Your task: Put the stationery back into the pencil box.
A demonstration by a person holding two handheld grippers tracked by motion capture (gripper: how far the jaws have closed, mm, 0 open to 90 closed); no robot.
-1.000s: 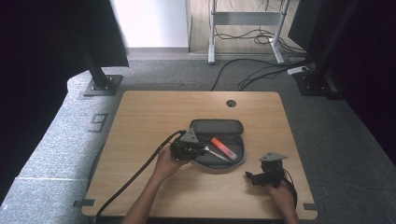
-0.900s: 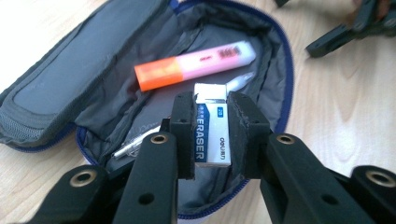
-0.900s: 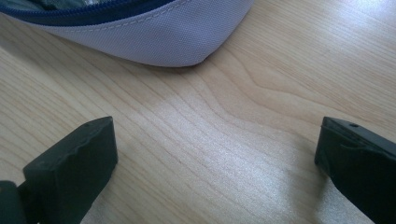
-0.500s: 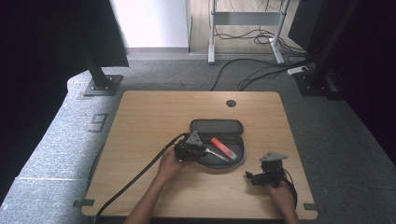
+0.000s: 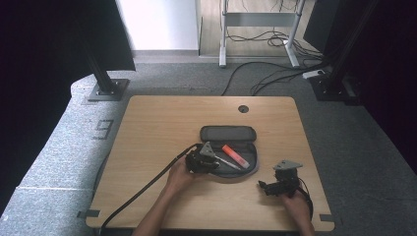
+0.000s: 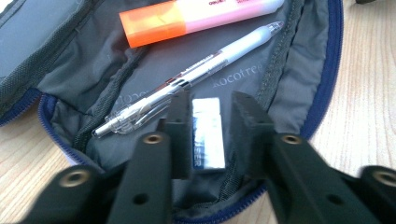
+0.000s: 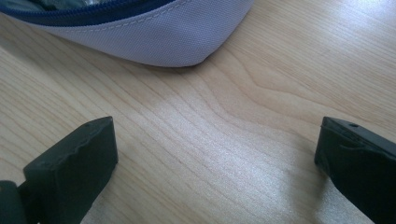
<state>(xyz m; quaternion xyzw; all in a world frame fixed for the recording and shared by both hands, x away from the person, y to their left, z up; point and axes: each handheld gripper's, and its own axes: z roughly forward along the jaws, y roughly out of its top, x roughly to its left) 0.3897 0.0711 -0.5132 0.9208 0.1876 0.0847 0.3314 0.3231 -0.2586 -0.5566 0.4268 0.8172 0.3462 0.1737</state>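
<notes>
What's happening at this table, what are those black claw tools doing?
A person holds a two-jaw gripper in each hand. The left gripper is down inside an open pencil case, its jaws just opening around a small white eraser that lies on the lining. A clear pen and an orange highlighter lie in the case beside it. The right gripper rests with its jaws wide apart on the wooden table nearby, holding nothing.

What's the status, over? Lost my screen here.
Left gripper jaws just opening, eraser lying between them in the pencil case. Right gripper open over bare table. Pen, highlighter alongside.
</notes>
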